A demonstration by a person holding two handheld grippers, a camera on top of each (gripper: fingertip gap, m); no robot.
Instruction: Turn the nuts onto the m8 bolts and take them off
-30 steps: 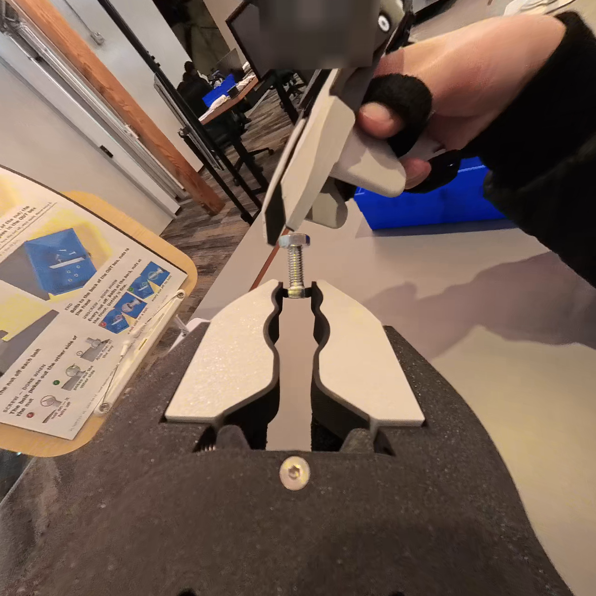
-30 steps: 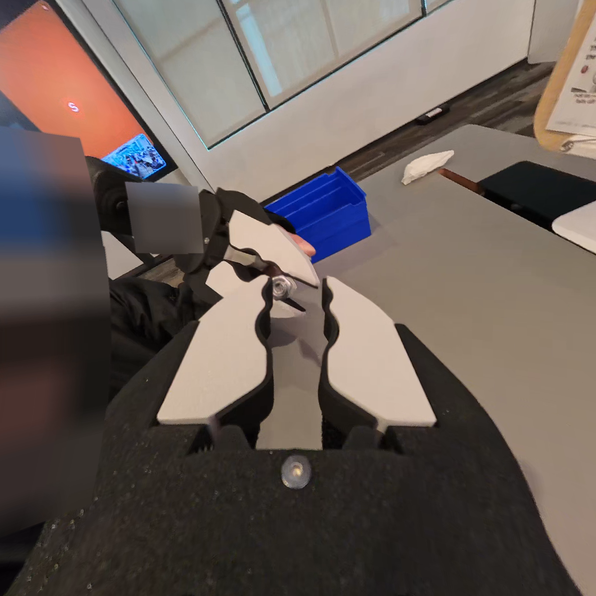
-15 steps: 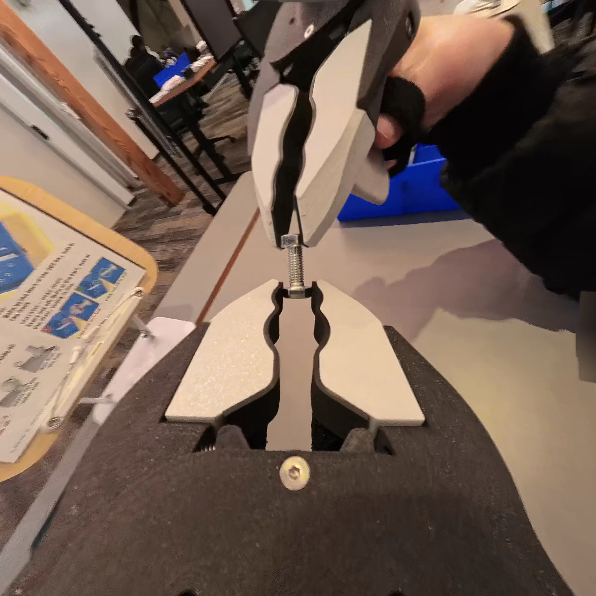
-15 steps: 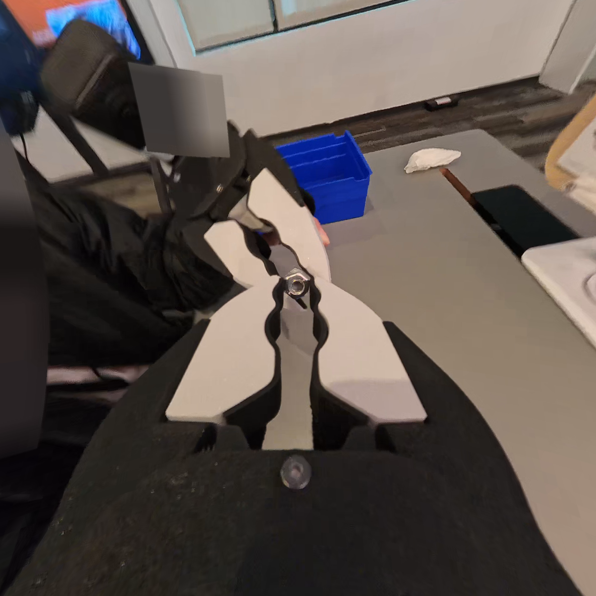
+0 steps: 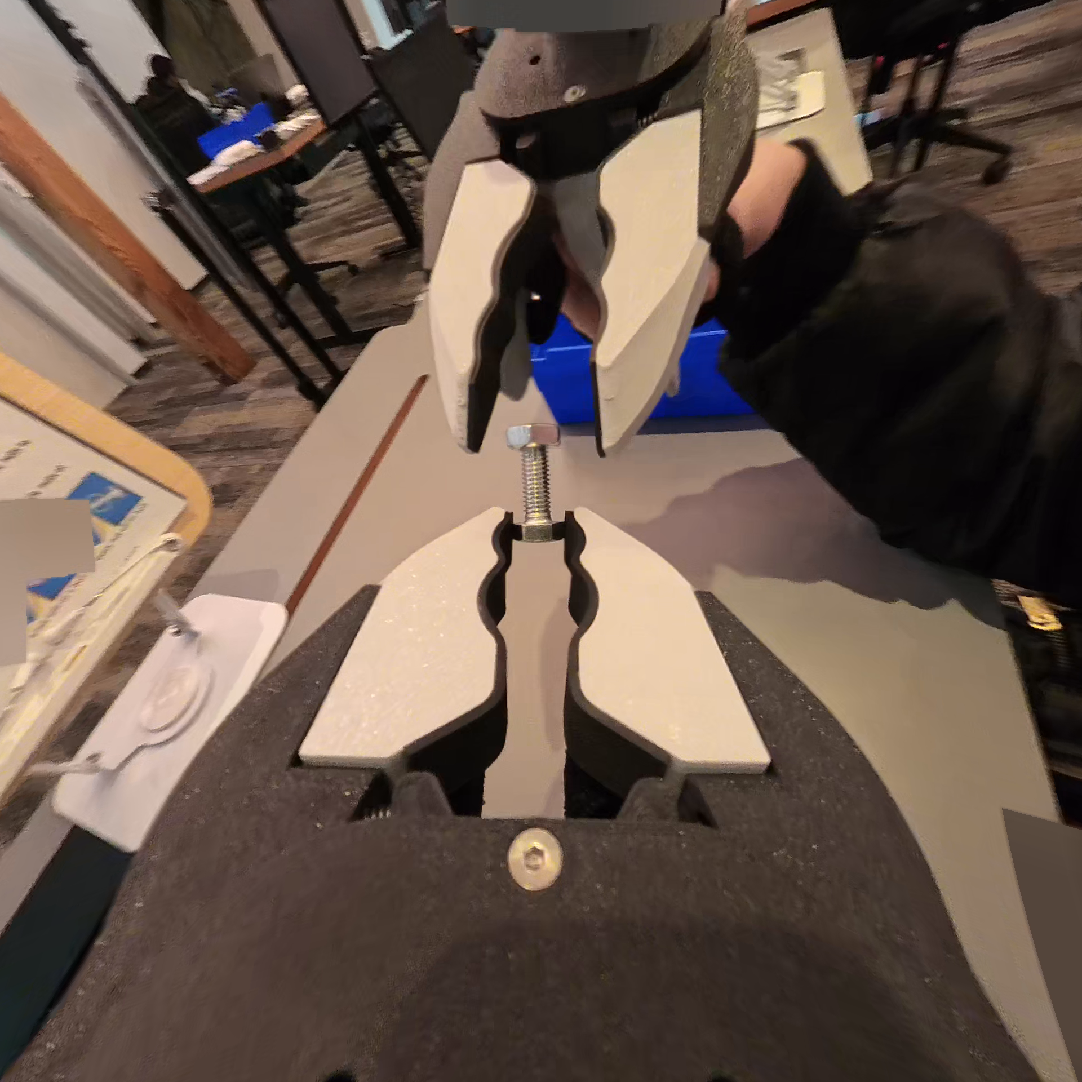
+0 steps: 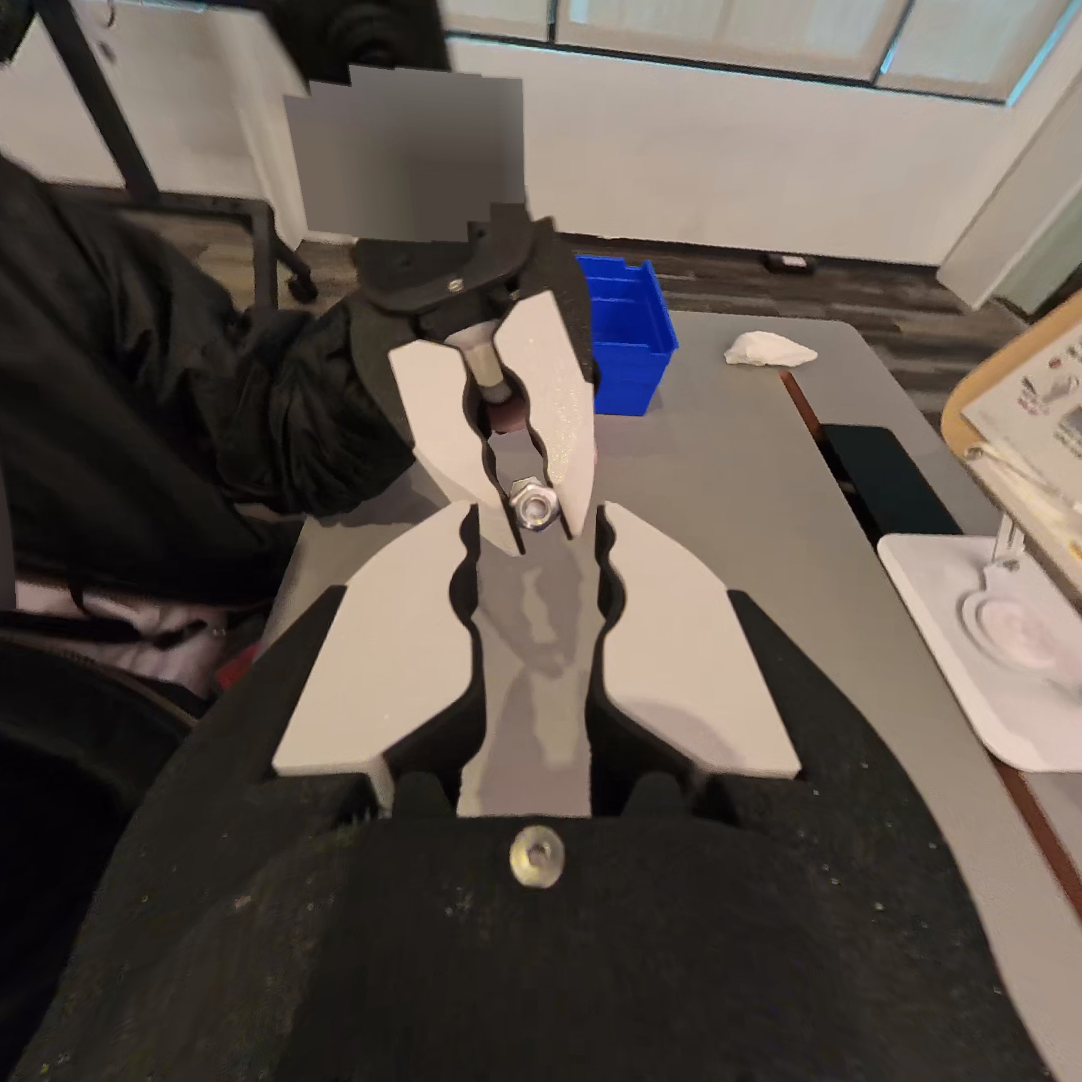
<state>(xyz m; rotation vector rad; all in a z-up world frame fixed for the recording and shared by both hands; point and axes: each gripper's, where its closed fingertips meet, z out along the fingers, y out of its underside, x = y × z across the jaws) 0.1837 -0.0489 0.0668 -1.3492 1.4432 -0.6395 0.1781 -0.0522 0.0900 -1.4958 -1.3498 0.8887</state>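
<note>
My left gripper (image 5: 538, 521) is shut on the hex head of a silver bolt (image 5: 536, 486) and holds it above the grey table (image 5: 761, 673). The threaded shaft points away from me. A silver nut (image 5: 533, 436) sits at the shaft's far end. My right gripper (image 5: 536, 448) faces mine with its fingers open on either side of the nut, and neither pad touches it. In the right wrist view the nut (image 6: 533, 510) shows end-on between the left gripper's fingertips (image 6: 571, 497), and my right gripper (image 6: 536, 521) stands open around them.
A blue bin (image 5: 632, 380) stands on the table behind the grippers and also shows in the right wrist view (image 6: 626, 334). An instruction board (image 5: 88, 527) on a white base (image 5: 170, 702) stands at the table's side. A white crumpled cloth (image 6: 767, 351) lies farther off. A person's black sleeve (image 5: 907, 380) is close. Both grippers' tips are close together, under 4 cm apart.
The right gripper closed on the nut half a second ago, turned about the bolt's axis, and has now opened off it. The left gripper kept its hold on the bolt.
</note>
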